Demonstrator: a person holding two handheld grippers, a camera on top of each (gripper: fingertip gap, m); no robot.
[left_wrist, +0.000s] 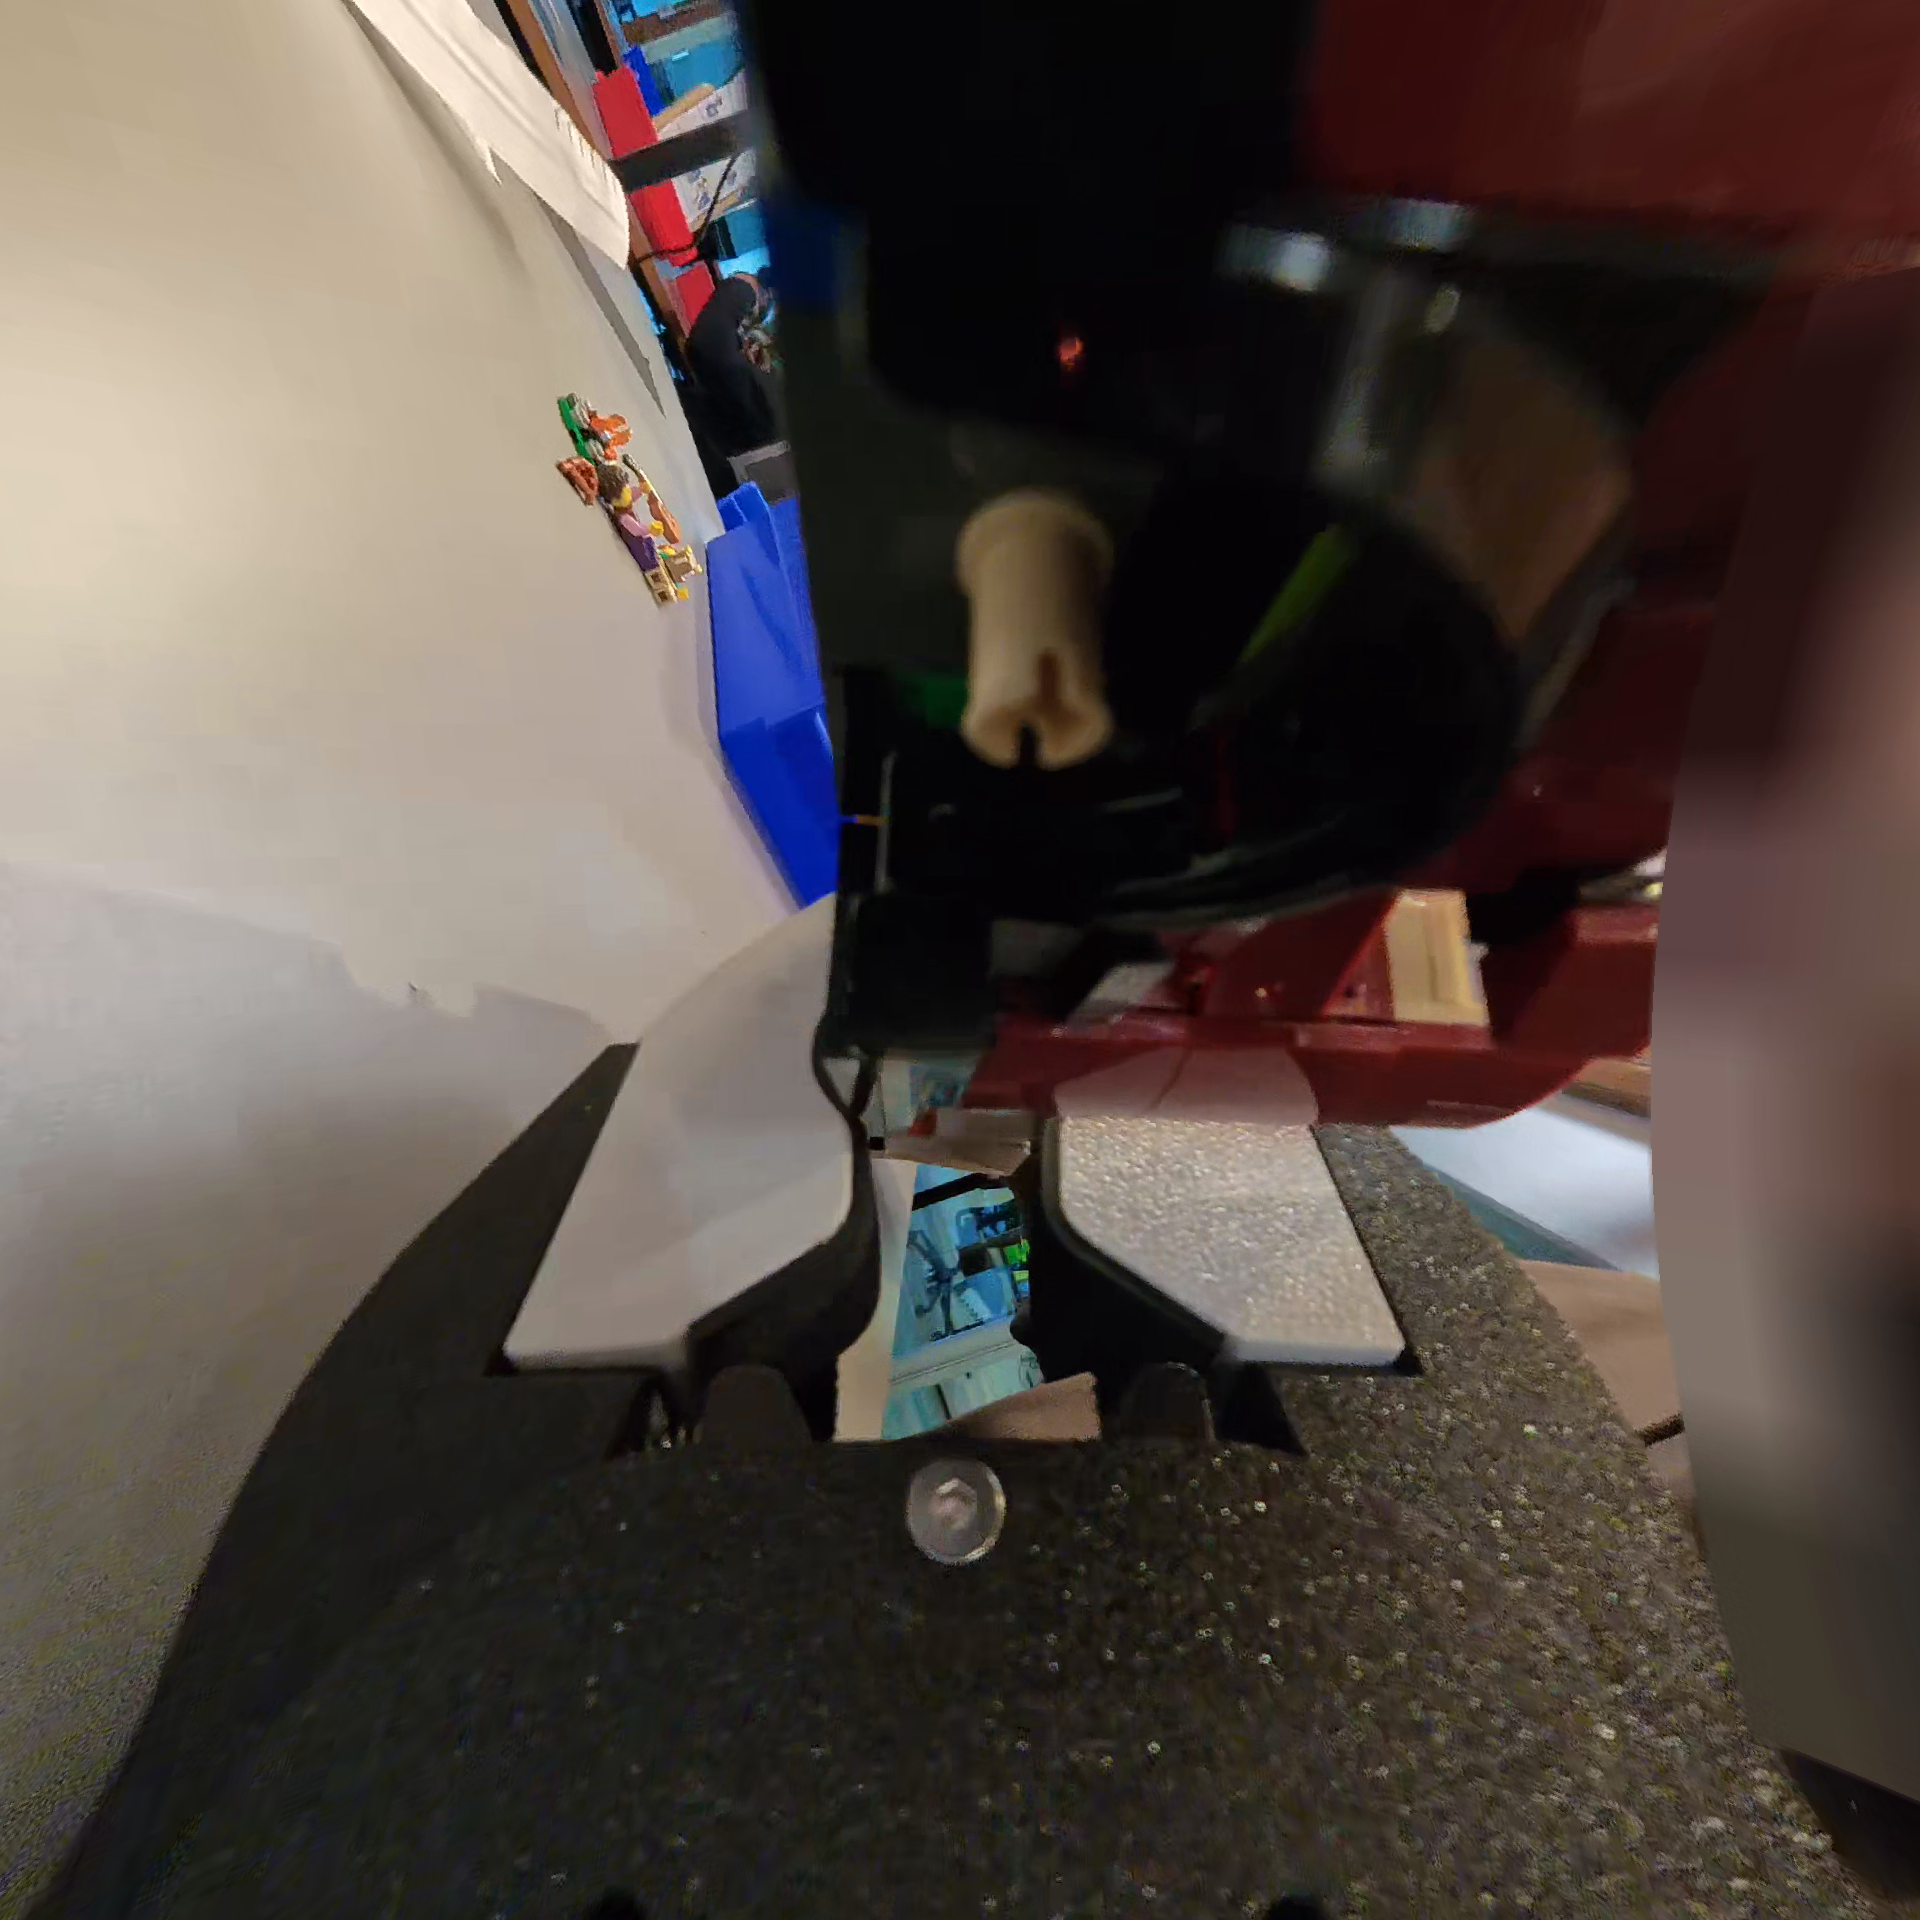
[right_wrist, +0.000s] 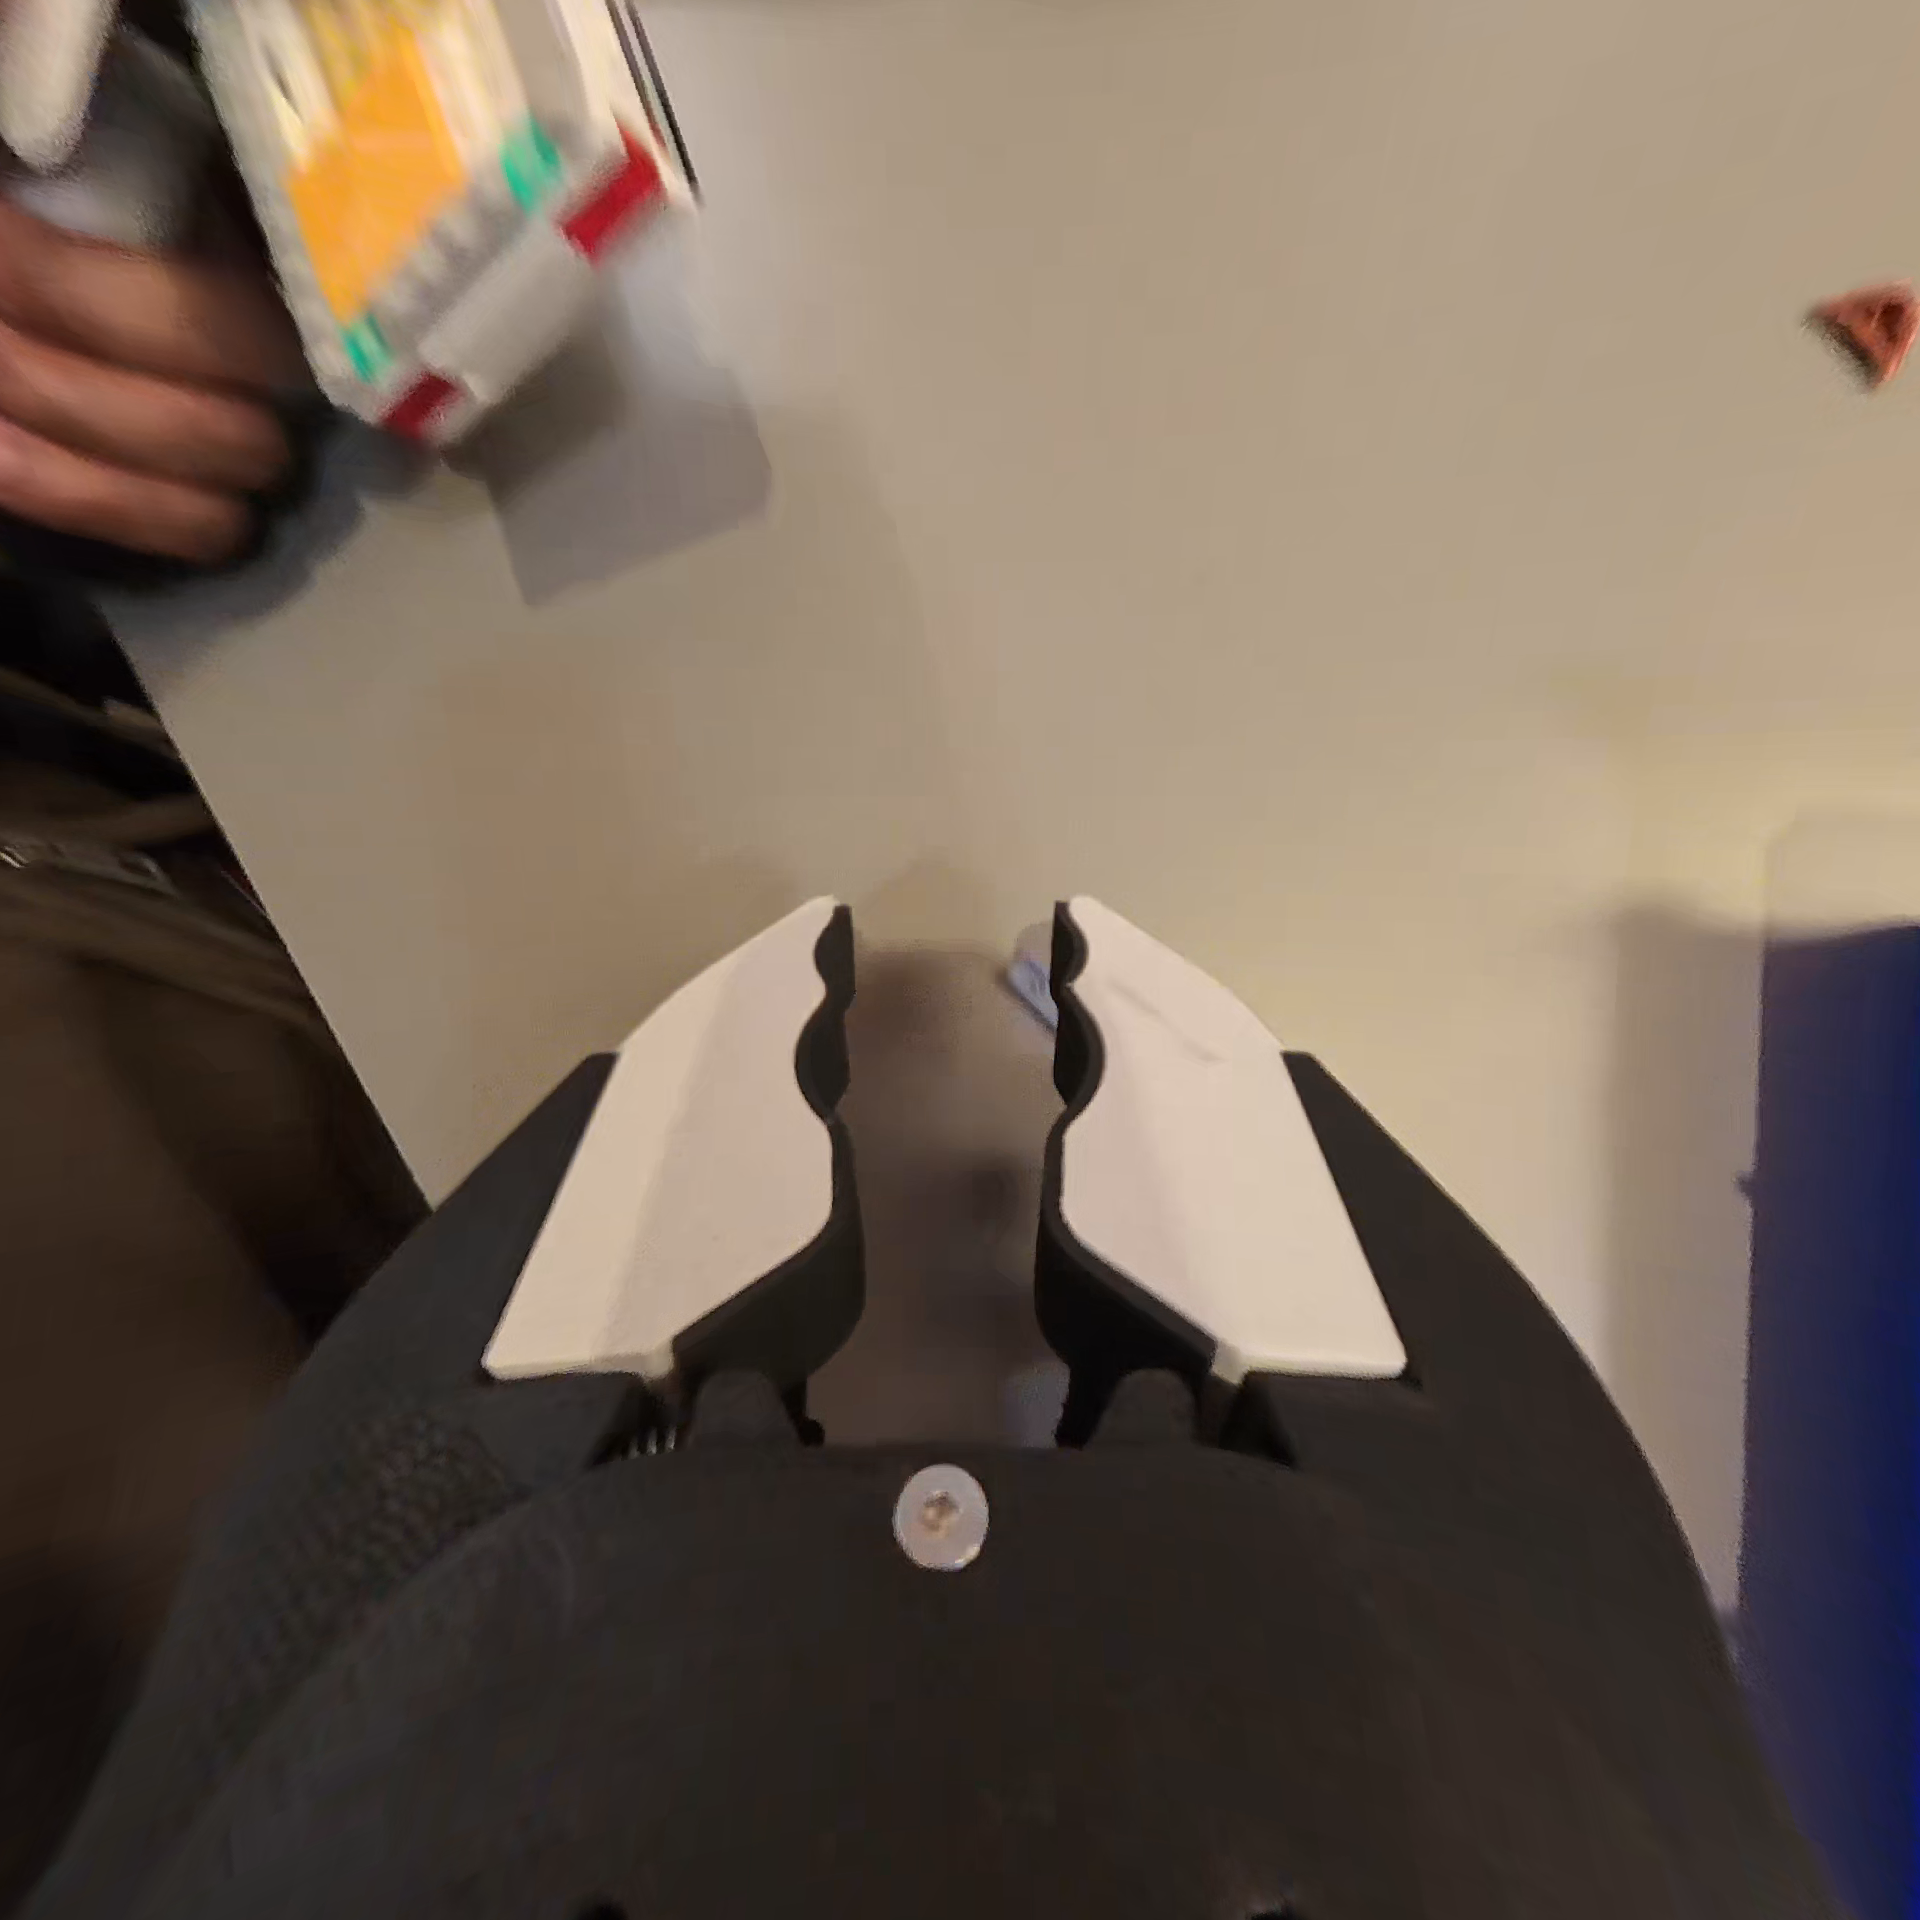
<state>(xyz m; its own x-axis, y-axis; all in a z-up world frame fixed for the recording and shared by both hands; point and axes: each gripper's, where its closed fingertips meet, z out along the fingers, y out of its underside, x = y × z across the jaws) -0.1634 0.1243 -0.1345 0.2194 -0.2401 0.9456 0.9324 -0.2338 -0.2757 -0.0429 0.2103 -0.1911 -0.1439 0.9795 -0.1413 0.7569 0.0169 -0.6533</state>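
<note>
In the left wrist view my left gripper (left_wrist: 945, 997) is shut on a large brick-built model (left_wrist: 1143, 416) in black and dark red, with a tan pin (left_wrist: 1034, 634) sticking out of it. A black part of the model fills the gap between the fingertips. Its dark red plates (left_wrist: 1351, 1049) cover the right fingertip. The model is held above the white table (left_wrist: 312, 623). In the right wrist view my right gripper (right_wrist: 951, 935) is open and empty, low over the table (right_wrist: 1247, 520). A small pale blue piece (right_wrist: 1029, 987) lies on the table beside its right fingertip.
A blue bin (left_wrist: 769, 675) stands on the table, also in the right wrist view (right_wrist: 1839, 1351). A pile of small coloured bricks (left_wrist: 613, 499) lies beyond it. A red-brown piece (right_wrist: 1870, 327) lies far right. A hand (right_wrist: 114, 395) holds a blurred white object with orange, teal and red patches (right_wrist: 436, 208). Across from one pair of fingers to the other is roughly 15 cm. My right tips are roughly 20 cm from the red-brown piece (right_wrist: 1870, 327).
</note>
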